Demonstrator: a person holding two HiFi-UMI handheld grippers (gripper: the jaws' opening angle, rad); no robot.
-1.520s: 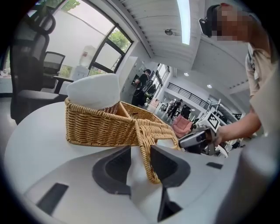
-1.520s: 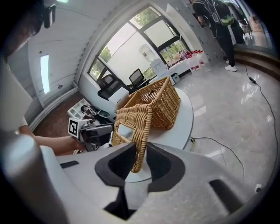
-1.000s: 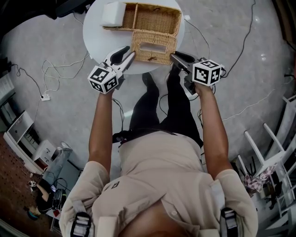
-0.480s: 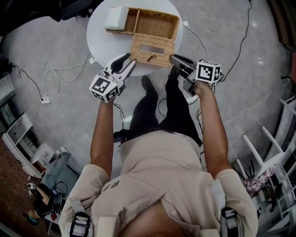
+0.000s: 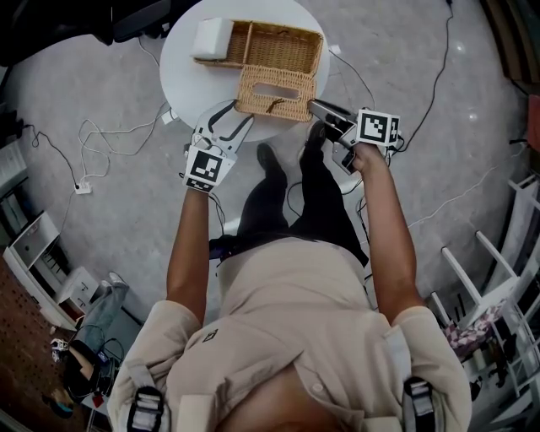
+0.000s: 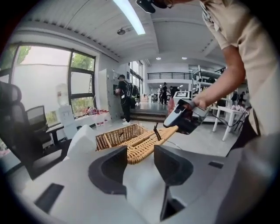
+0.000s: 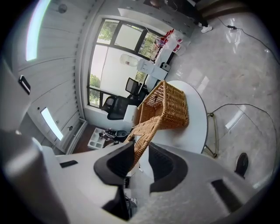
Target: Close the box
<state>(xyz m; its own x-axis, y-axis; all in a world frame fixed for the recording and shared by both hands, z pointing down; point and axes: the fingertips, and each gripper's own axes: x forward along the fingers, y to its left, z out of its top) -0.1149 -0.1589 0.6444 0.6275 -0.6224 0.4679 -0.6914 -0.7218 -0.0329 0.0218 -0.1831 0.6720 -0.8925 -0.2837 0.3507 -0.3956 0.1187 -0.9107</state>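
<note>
A wicker box (image 5: 274, 44) stands open on the round white table (image 5: 181, 63). Its wicker lid (image 5: 277, 91) hangs out over the table's near side. My right gripper (image 5: 315, 105) is shut on the lid's right edge, and in the right gripper view the woven edge (image 7: 151, 122) runs down between the pads of the right gripper (image 7: 141, 159). My left gripper (image 5: 232, 116) sits just off the lid's left corner with its jaws opening. Nothing is between the jaws of the left gripper (image 6: 140, 164), and the lid (image 6: 146, 146) lies just beyond them. A white pack (image 5: 211, 38) sits at the box's left end.
Cables (image 5: 110, 126) and a power strip (image 5: 82, 177) lie on the grey floor to the left. The person's shoes (image 5: 272, 156) stand by the table's near edge. White racks (image 5: 498, 270) stand at the right, and a dark chair (image 5: 126, 17) behind the table.
The left gripper let go of the lid's left corner, drew back toward the person and opened wider. The right gripper stays on the lid's right edge.
</note>
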